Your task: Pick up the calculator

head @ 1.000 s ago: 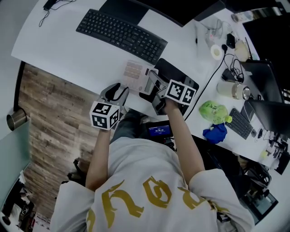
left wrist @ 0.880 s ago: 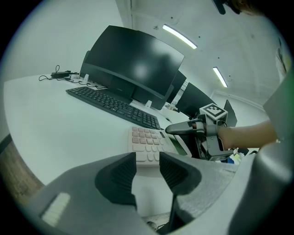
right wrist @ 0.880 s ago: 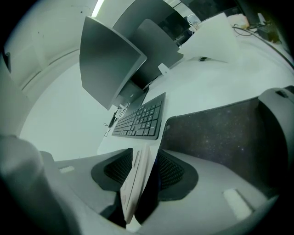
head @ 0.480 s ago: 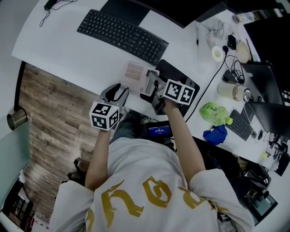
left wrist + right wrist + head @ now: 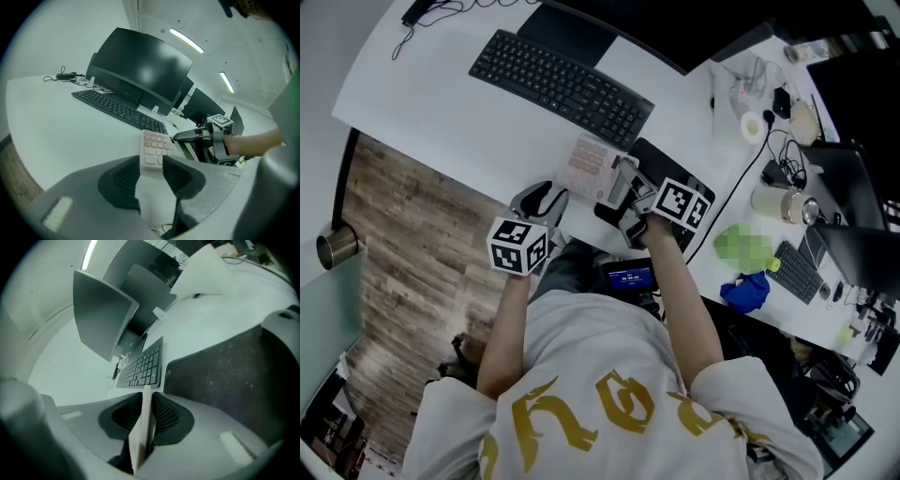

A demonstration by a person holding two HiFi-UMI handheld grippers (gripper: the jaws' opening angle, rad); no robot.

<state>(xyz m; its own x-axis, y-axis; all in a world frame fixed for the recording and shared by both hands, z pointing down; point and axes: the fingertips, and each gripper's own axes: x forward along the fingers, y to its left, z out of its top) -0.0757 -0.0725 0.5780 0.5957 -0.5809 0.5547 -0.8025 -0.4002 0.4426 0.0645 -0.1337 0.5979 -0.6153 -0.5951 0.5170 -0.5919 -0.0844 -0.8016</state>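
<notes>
The calculator [image 5: 586,167], white with pinkish keys, lies near the desk's front edge, just below the black keyboard [image 5: 562,80]. My right gripper [image 5: 623,185] is shut on its right edge; in the right gripper view the thin white slab [image 5: 144,427] stands edge-on between the black pads [image 5: 164,413]. My left gripper [image 5: 546,197] sits at the desk's edge, left of and below the calculator. In the left gripper view the calculator [image 5: 153,143] lies just past the fingertips. The narrow gap [image 5: 152,171] between them shows only white desk.
A black mouse pad [image 5: 680,167] lies right of the calculator, under the right gripper. A dark monitor [image 5: 140,70] stands behind the keyboard. At the right are a cable, a cup [image 5: 778,202], a green object [image 5: 745,242] and a blue cloth [image 5: 745,292]. Wooden floor [image 5: 412,244] lies below the edge.
The head view has shifted slightly. Both grippers and the calculator keep nearly the same places relative to each other.
</notes>
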